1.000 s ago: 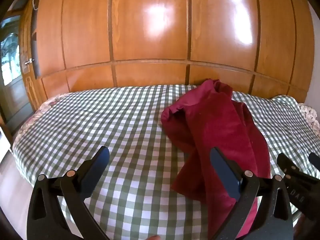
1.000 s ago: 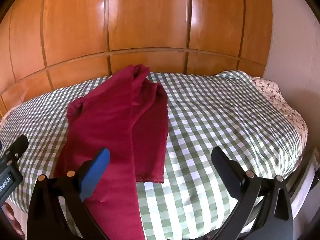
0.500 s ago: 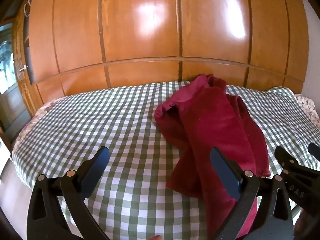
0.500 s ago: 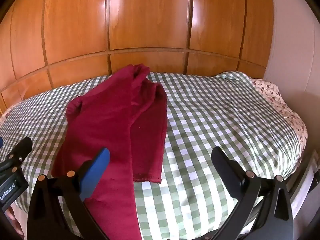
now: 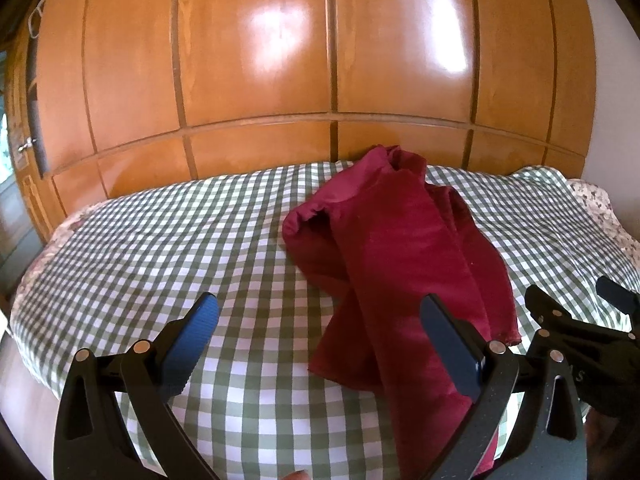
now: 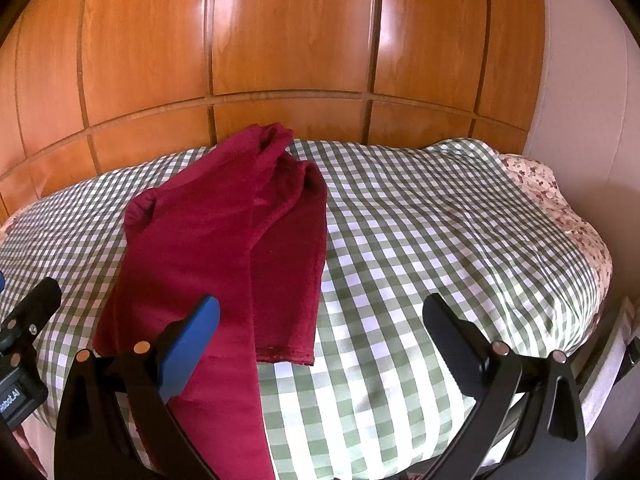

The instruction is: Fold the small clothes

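Note:
A dark red garment [image 5: 404, 264] [image 6: 224, 240] lies crumpled lengthwise on the green-and-white checked bedspread [image 5: 168, 248] [image 6: 420, 240], running from the headboard side down over the near edge. My left gripper [image 5: 320, 340] hovers open above the near part of the bed, its right finger over the garment's lower part. Over the bed's near right portion my right gripper [image 6: 320, 340] also stands open, with its left finger above the garment's lower end. Neither gripper holds anything. In the left wrist view the right gripper's body shows at far right.
Glossy wooden wardrobe panels [image 5: 320, 60] [image 6: 288, 40] rise right behind the bed. A floral sheet [image 6: 560, 208] shows at the bed's right edge beside a pale wall [image 6: 584, 80]. A door [image 5: 16, 184] is at far left.
Both grippers have drifted slightly, with the left view shifting so the garment sits more central. The garment itself has not moved, and both grippers stay open.

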### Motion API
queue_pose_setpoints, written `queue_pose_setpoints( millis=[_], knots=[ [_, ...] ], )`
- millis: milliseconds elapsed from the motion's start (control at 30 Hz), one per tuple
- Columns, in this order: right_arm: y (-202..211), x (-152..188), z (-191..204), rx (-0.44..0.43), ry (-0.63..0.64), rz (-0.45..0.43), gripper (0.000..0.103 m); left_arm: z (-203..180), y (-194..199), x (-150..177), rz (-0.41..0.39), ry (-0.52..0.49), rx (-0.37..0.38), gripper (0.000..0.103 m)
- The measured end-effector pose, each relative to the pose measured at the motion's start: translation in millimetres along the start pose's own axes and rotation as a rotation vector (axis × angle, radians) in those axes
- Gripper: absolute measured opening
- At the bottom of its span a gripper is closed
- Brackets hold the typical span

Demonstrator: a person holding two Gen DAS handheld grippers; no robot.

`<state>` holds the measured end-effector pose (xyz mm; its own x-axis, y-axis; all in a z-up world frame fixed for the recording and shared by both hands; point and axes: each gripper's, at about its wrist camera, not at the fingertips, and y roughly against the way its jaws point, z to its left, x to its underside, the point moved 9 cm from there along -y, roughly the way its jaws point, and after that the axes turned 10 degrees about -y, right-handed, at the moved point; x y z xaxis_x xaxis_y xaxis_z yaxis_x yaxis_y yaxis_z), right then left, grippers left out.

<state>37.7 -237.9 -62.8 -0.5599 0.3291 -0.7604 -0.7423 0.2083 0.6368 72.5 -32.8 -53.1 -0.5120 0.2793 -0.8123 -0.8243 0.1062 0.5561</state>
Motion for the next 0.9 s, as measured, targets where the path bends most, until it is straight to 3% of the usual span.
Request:
queue_pose_setpoints(
  millis=[900],
  knots=[
    [1.8,-0.6,-2.2,0.003,0.001,-0.006,0.101,-9.1,4.0,4.4,0.003,-0.030,0.049,0.100]
  ],
)
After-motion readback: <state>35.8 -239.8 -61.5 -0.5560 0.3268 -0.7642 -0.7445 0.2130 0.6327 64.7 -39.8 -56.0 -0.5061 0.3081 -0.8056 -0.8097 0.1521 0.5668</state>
